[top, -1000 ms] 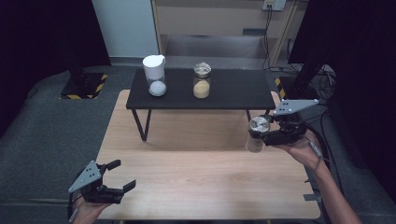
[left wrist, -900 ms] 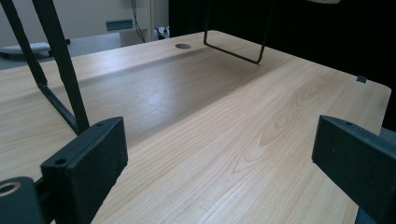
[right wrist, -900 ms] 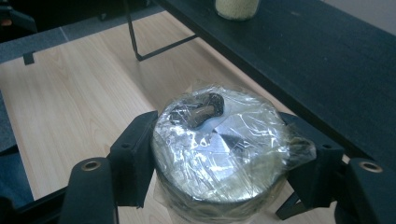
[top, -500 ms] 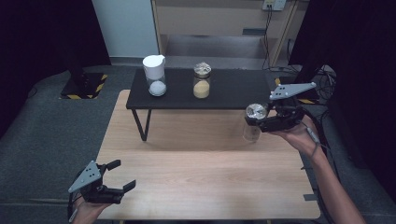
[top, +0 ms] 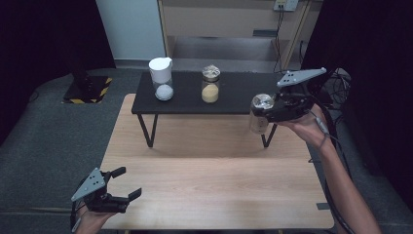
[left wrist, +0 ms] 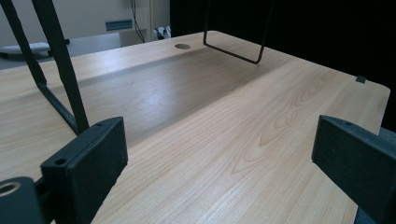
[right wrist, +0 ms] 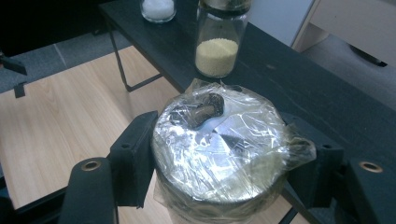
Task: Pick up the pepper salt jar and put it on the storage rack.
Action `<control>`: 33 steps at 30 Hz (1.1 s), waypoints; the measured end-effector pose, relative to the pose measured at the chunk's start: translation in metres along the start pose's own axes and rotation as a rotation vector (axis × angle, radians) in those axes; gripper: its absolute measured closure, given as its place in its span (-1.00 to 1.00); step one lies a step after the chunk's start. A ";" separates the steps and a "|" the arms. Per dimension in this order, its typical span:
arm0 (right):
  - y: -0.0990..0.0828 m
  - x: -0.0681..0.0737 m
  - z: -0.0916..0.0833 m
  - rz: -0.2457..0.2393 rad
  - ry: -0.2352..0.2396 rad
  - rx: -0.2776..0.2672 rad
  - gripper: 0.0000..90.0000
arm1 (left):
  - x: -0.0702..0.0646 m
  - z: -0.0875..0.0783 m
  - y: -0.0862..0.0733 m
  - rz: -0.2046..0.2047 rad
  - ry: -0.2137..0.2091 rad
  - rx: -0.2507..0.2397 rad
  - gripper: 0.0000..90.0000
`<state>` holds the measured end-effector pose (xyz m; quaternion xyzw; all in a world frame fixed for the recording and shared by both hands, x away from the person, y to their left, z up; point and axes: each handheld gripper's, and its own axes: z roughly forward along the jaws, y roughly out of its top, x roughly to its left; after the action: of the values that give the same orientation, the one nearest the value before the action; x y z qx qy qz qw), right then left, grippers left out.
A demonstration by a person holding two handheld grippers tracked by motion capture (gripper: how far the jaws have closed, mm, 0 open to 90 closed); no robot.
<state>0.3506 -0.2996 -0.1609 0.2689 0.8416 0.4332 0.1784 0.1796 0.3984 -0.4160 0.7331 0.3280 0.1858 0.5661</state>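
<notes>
The right gripper [top: 265,111] clamps the wrapped jar [top: 260,113] below its lid — held upright, likely for the black shelf [top: 234,100] — while the left gripper [top: 124,183] waits open and empty.

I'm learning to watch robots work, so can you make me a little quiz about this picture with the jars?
1. True or false: the right claw is shut on the jar wrapped in plastic film.
2. How many jars stand on the black shelf? A) one B) two C) four
3. Fill in: the left claw hangs open over the wooden ____.

Key:
1. True; its pads press both sides of the jar, held in the air.
2. B; the jar with yellow grains and the jar with white powder.
3. table
</notes>
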 end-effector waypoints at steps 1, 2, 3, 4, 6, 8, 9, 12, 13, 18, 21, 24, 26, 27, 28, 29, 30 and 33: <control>0.002 0.000 0.001 0.000 -0.003 0.000 -0.24 | 0.000 0.000 0.000 0.000 0.000 0.000 -0.94; 0.004 -0.001 0.002 0.002 -0.005 0.000 -0.24 | 0.000 0.000 0.000 0.000 0.000 -0.001 -0.94; 0.006 -0.002 0.002 0.003 -0.008 0.000 -0.24 | 0.000 0.000 0.000 -0.001 0.000 -0.001 -0.94; 0.010 -0.003 0.004 0.007 -0.011 -0.005 -0.24 | 0.000 0.000 0.000 -0.001 -0.001 -0.001 -0.94; 0.011 -0.004 0.005 0.008 -0.015 -0.006 -0.24 | 0.000 0.000 0.000 -0.002 -0.001 -0.001 -0.94; 0.015 -0.005 0.006 0.012 -0.023 -0.007 -0.24 | 0.000 0.000 0.000 -0.002 -0.001 -0.001 -0.94; 0.017 -0.006 0.007 0.014 -0.024 -0.009 -0.24 | 0.001 0.000 0.000 -0.002 -0.002 -0.002 -0.94; 0.021 -0.008 0.010 0.023 -0.030 -0.013 -0.24 | 0.001 0.000 0.000 -0.003 -0.001 -0.002 -0.94; 0.022 -0.008 0.011 0.028 -0.036 -0.013 -0.24 | 0.001 0.000 0.000 -0.003 -0.002 -0.002 -0.94; 0.027 -0.012 0.016 0.051 -0.060 -0.013 -0.24 | 0.001 0.000 -0.001 -0.004 -0.003 -0.003 -0.94; 0.029 -0.015 0.020 0.065 -0.071 -0.015 -0.24 | 0.001 0.000 -0.001 -0.005 -0.003 -0.003 -0.94; 0.031 -0.016 0.024 0.075 -0.089 -0.021 -0.24 | 0.001 0.000 -0.001 -0.007 -0.003 -0.004 -0.94; 0.032 -0.017 0.027 0.081 -0.099 -0.019 -0.24 | 0.001 0.000 -0.001 -0.008 -0.004 -0.004 -0.94; 0.033 -0.018 0.028 0.085 -0.105 -0.017 -0.24 | 0.001 0.000 -0.001 -0.008 -0.004 -0.004 -0.94; 0.034 -0.018 0.030 0.088 -0.112 -0.017 -0.24 | 0.001 0.000 -0.001 -0.008 -0.004 -0.004 -0.94; 0.035 -0.018 0.031 0.094 -0.119 -0.014 -0.24 | 0.002 0.000 -0.001 -0.008 -0.005 -0.003 -0.94; 0.035 -0.018 0.032 0.100 -0.127 -0.015 -0.24 | 0.002 0.000 -0.001 -0.009 -0.005 -0.003 -0.94; 0.036 -0.021 0.036 0.115 -0.148 -0.018 -0.24 | 0.002 0.000 -0.001 -0.008 -0.004 -0.005 -0.94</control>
<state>0.3967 -0.2723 -0.1499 0.3466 0.8053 0.4292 0.2171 0.1804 0.3997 -0.4173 0.7308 0.3292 0.1827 0.5693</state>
